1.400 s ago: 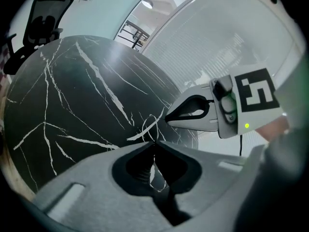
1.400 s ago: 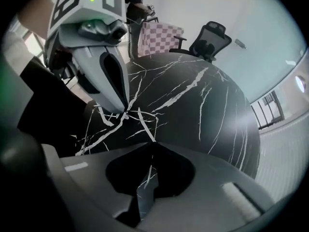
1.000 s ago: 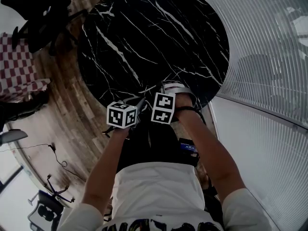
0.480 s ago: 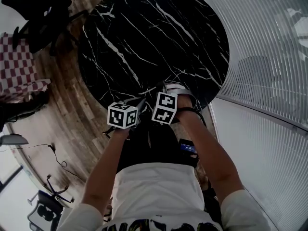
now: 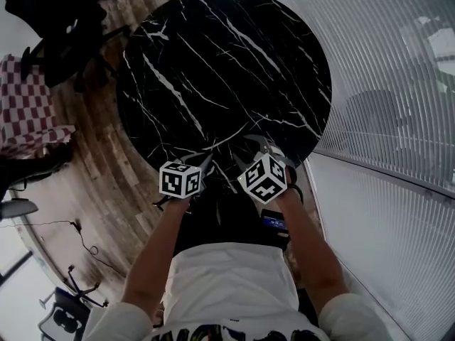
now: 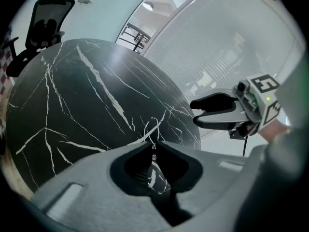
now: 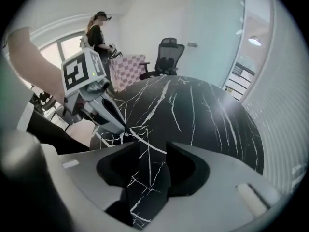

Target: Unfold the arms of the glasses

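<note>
Hanging at the tips of the left gripper (image 6: pixel 153 146), the thin wire-rimmed glasses (image 7: pixel 136 128) sit just above the near edge of the round black marble table (image 5: pixel 213 62), with a small part of the frame caught between the pads. Those jaws are nearly together but easing open, the frame between them. I judge this narrow pinch is meant to steady one end while the other side is worked. The right gripper (image 5: pixel 257 145) stands just beside it. Its jaws are opening wide with only tabletop showing between them, so it holds nothing and is probably free to take a fresh hold on an arm. The wire is too fine to tell whether either arm is unfolded. Both grippers work at the rim closest to the person, so a dropped frame could miss the top. The slab beyond offers open room, and the ribbed glass wall (image 5: pixel 398 84) and office chair (image 5: pixel 50 20) stand well apart.
</note>
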Available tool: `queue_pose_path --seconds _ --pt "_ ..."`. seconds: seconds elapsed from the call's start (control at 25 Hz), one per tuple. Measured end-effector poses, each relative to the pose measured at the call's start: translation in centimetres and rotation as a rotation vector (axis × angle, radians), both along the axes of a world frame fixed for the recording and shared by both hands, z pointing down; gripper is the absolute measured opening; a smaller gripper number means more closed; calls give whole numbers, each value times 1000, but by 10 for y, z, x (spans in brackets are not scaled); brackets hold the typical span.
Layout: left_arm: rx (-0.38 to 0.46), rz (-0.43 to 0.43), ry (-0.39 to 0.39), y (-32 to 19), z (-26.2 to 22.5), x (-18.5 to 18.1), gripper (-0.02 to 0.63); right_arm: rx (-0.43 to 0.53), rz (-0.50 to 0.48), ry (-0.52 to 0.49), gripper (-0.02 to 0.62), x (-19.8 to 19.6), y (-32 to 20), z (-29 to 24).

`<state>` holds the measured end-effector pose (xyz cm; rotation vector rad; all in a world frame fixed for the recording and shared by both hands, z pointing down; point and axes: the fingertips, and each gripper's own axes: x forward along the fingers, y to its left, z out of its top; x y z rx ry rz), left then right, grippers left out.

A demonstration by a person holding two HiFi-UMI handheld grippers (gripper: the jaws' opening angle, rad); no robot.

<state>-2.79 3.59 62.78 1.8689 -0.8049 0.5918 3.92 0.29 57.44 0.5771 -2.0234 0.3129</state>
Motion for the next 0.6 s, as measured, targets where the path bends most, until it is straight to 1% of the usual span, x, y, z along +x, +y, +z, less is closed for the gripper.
queue_pose_path --seconds 0.16,0.28,0.44,0.6 --pt "29 5 -13 -2 -4 -4 92 32 114 -71 153 18 9 -20" --pt "56 3 -26 -7 -11 -7 126 34 208 -143 127 32 12 -33" --pt "81 7 -32 -7 -33 -12 128 36 318 -233 98 47 15 -55" --pt "139 13 -45 -7 -67 -12 127 89 407 -331 61 56 11 -92"
